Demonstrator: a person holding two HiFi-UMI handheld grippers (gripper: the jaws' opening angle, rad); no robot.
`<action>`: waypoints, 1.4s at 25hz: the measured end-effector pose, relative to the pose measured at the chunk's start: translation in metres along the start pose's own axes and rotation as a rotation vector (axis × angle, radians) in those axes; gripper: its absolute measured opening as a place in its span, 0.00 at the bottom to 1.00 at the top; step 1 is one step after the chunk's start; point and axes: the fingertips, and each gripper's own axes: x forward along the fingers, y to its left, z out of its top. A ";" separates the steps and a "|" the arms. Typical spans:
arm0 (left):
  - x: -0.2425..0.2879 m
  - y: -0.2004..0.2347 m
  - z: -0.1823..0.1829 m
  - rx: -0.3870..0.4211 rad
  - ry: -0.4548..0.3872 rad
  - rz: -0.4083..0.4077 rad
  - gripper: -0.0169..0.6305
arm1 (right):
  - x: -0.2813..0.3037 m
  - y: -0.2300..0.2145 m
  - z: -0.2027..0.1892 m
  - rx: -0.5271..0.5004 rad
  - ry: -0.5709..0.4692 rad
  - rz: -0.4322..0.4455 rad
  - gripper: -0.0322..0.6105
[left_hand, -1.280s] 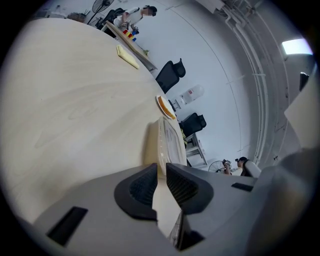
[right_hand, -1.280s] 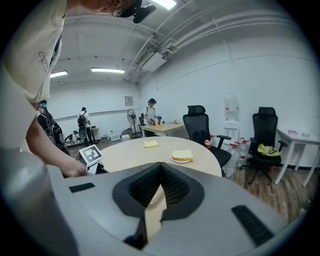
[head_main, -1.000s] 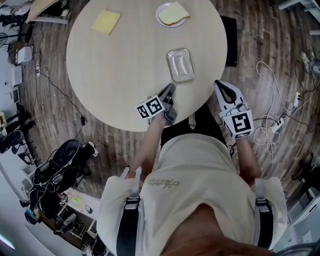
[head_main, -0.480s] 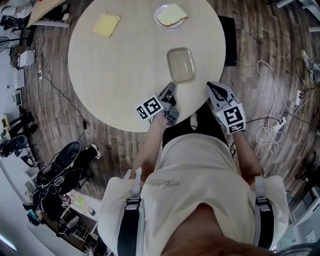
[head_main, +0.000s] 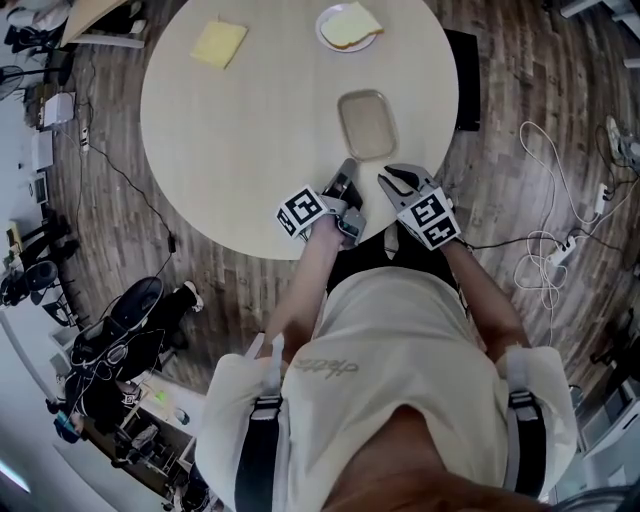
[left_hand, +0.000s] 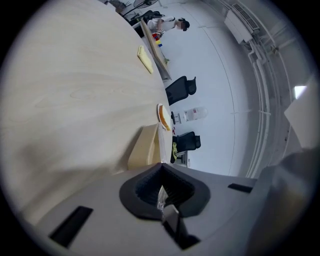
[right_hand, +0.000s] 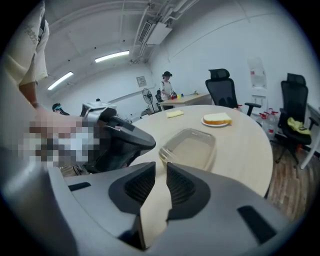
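Left gripper (head_main: 345, 175) sits low over the near edge of the round wooden table (head_main: 250, 130), jaws pressed together with nothing gripped; the left gripper view (left_hand: 161, 167) shows only a hairline sliver between the pads. Right gripper (head_main: 388, 180) is just beside it at the table edge, claw narrow but not closed. In the right gripper view (right_hand: 161, 167) a slim gap shows bare tabletop between the jaws, with nothing held. Both grippers point at the clear plastic container (head_main: 366, 124), which lies flat and empty on the table just ahead of the two tips, touching neither as far as I can tell. In the left gripper view the container (left_hand: 145, 147) sits right past the shut jaws; in the right gripper view the container (right_hand: 192, 150) is just beyond the jaw tips, and the left gripper's dark body (right_hand: 120, 137) shows to its left. Farther back near the far edge is a white plate (head_main: 322, 36) with a bread slice (head_main: 355, 22) on it, well apart from the container. A yellow flat pad (head_main: 219, 43) lies at the far left of the table, well apart from the plate. The person stands at the near edge, with an arm behind each gripper. Wood plank floor (head_main: 520, 90) is all round the table, and two black office chairs (right_hand: 222, 82) stand beyond it against the white wall.
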 end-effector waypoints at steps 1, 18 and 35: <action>0.000 -0.001 0.000 -0.015 -0.001 -0.003 0.05 | 0.006 0.001 0.000 0.000 0.009 -0.001 0.17; 0.000 -0.005 -0.001 -0.093 0.018 -0.011 0.05 | 0.043 0.013 -0.003 -0.578 0.092 -0.166 0.18; -0.004 -0.020 -0.003 -0.114 0.044 -0.031 0.05 | 0.057 0.003 -0.023 -0.273 0.184 -0.109 0.17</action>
